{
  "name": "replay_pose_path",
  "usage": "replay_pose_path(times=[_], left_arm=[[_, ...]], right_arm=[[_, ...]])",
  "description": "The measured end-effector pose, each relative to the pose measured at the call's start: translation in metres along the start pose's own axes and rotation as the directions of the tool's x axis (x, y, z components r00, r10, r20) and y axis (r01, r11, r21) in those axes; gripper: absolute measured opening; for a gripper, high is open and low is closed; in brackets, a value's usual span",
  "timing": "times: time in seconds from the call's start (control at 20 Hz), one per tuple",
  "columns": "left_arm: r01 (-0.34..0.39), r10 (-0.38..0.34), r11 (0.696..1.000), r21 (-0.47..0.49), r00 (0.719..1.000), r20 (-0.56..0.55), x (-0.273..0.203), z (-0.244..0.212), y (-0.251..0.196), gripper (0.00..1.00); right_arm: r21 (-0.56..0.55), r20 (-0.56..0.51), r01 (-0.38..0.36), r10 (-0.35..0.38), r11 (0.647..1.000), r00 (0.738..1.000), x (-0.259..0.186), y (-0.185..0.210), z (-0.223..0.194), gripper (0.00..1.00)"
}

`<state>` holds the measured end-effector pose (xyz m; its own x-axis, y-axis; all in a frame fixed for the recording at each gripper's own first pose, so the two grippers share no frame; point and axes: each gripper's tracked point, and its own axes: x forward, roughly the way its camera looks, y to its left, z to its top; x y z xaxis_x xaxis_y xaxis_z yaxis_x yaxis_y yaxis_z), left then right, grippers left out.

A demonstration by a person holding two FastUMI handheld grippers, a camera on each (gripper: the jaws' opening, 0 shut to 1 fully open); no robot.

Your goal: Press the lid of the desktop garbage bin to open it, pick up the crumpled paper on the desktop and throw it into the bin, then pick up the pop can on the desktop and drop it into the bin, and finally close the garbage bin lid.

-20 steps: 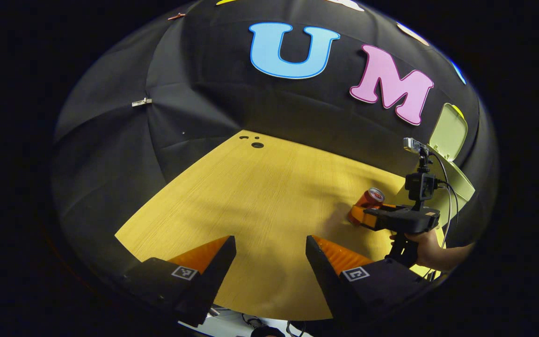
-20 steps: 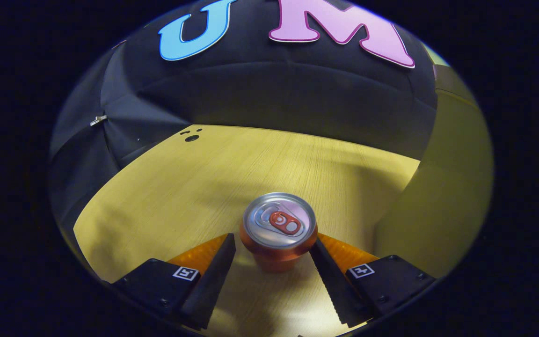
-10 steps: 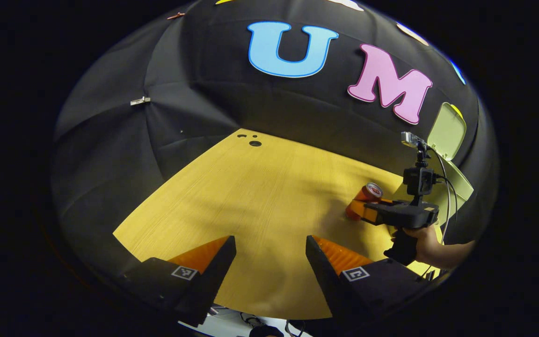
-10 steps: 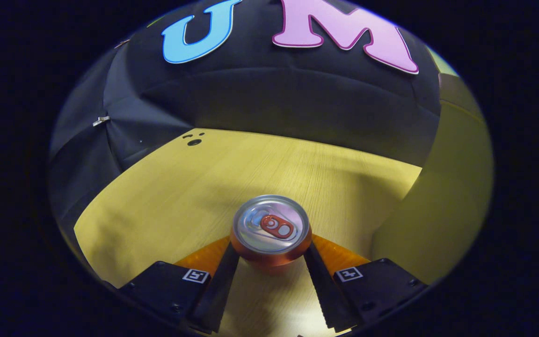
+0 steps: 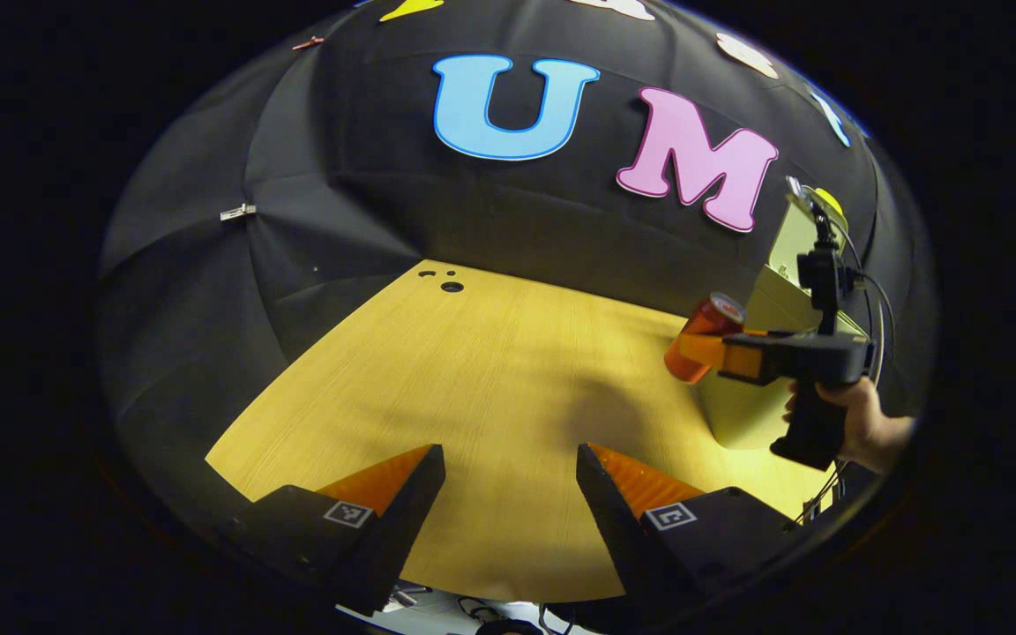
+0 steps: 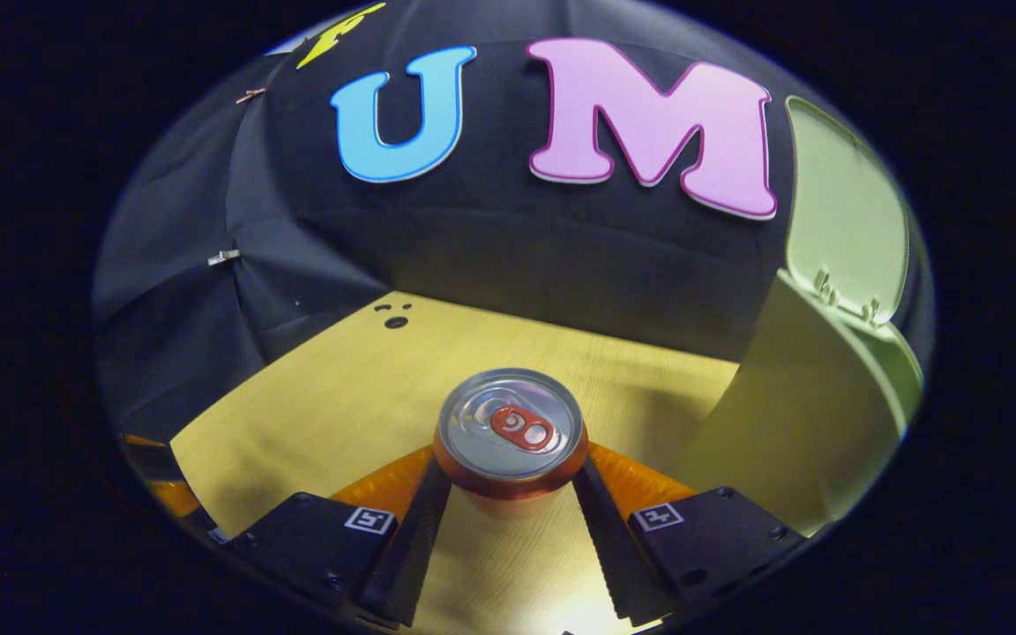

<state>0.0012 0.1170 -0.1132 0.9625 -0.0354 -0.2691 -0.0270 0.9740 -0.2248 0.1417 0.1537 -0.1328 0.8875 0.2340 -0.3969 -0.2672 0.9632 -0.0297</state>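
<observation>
— What differs from a second ago?
— The pop can [image 6: 510, 432] has left the desktop [image 5: 473, 388]; it now hangs in the air beside the garbage bin [image 6: 803, 423], whose lid [image 6: 843, 212] stands open.
— And the grippers?
— The right gripper [image 6: 511, 485] pinches the can on both sides. The left gripper [image 5: 511, 476] is spread wide over the wood, holding nothing.

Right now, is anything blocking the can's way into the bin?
Nothing visible does. The right gripper holds the pop can above the table, beside the bin, whose lid stands open.
</observation>
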Motion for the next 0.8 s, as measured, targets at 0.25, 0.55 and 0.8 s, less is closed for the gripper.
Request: replay_pose_path(times=[0.25, 0.55, 0.8], left_arm=[[0.064, -0.064, 0.998, 0.018, 0.998, 0.023, -0.006, 0.003, -0.005, 0.96], [0.152, -0.156, 0.987, 0.06, 0.985, 0.074, -0.009, 0.018, -0.011, 0.96], [0.198, -0.205, 0.977, 0.077, 0.972, 0.112, -0.018, 0.033, -0.013, 0.96]], right_arm=[[-0.006, 0.09, 0.034, -0.033, 0.999, 0.995, -0.043, -0.013, 0.055, 0.82], [-0.047, 0.191, 0.123, -0.112, 0.991, 0.975, -0.089, -0.039, 0.107, 0.82], [-0.047, 0.244, 0.228, -0.211, 0.972, 0.947, -0.126, -0.075, 0.135, 0.82]])
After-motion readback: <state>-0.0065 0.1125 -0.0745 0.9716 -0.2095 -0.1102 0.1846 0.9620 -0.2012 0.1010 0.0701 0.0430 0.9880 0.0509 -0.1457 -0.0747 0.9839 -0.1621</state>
